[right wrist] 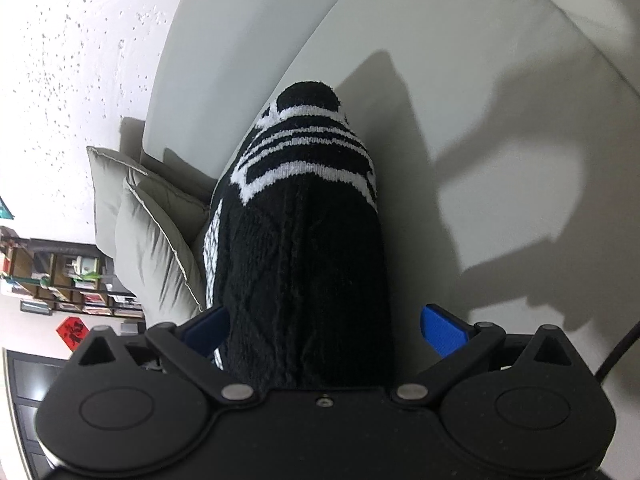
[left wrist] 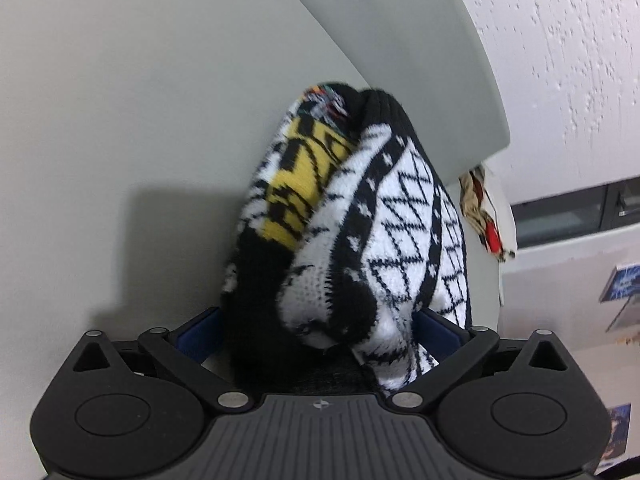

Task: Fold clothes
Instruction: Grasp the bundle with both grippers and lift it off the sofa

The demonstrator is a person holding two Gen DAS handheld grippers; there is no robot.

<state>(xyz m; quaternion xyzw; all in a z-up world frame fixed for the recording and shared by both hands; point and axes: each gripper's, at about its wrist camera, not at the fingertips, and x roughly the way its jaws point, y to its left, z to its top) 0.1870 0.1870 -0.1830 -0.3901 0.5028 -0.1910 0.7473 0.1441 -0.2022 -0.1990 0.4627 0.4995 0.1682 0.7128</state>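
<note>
The left gripper (left wrist: 316,320) is pinching a thick bunch of the knit sweater (left wrist: 360,216) between its pads, and the right gripper (right wrist: 324,328) is gripping another black part, so the soft, rather heavy fabric is hanging ahead of both, sagging easily.

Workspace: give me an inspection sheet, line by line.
Surface: pale grey sofa, bare where visible.
Job's things: black, white and yellow knit sweater hanging between both jaws, also seen from the right wrist.
Clutter: two grey cushions; patterned cloth beyond the sofa edge.
Grippers: left gripper and right gripper both have fabric between the jaws.
Cables: one black cable.
Surroundings: speckled white wall, shelves.
</note>
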